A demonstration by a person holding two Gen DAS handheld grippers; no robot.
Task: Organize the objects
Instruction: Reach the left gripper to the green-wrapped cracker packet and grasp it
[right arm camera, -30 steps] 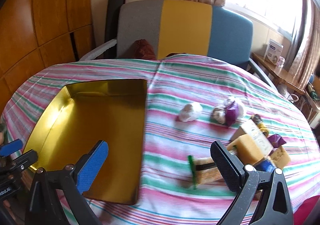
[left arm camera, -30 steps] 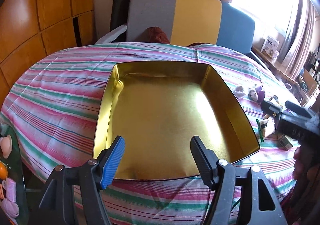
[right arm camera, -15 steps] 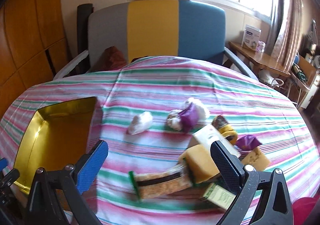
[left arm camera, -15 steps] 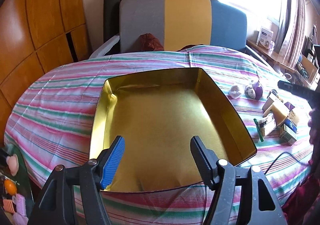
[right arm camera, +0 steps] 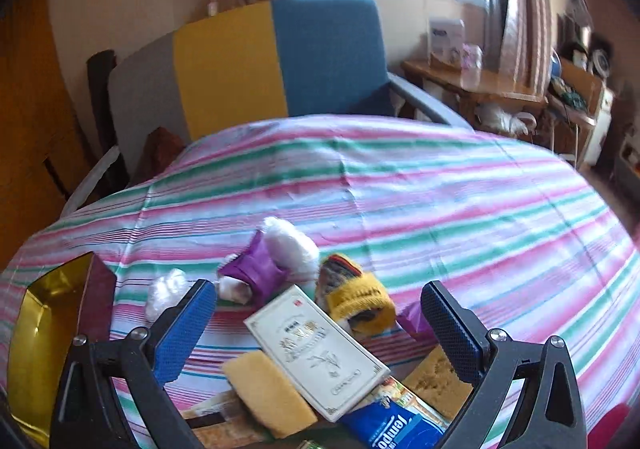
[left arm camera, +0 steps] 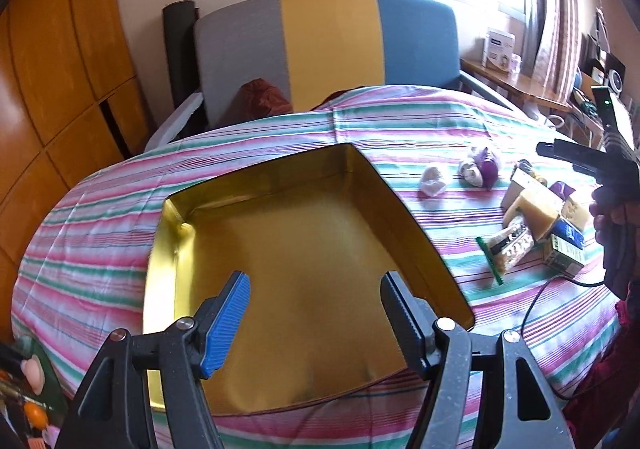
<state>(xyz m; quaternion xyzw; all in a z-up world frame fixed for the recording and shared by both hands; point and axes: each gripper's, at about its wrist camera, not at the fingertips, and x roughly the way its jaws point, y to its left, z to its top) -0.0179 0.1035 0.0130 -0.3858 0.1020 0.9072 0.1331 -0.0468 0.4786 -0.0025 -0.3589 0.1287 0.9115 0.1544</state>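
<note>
An empty gold tin tray lies on the striped tablecloth, and my left gripper hangs open over its near part. My right gripper is open above a heap of small items: a white flat box, a yellow sponge, a yellow knitted toy, a purple-and-white plush toy, a white wad and a blue tissue pack. The same heap lies right of the tray in the left wrist view. The tray's corner shows at the far left of the right wrist view.
A grey, yellow and blue armchair stands behind the round table. Wooden panelling fills the left wall. A cluttered side table sits under the window at right. A black cable trails over the cloth near the tray.
My right gripper has swung right, away from the tray, and now hovers over the heap of items. The left gripper's view has pulled back and turned slightly right; both stay open.
</note>
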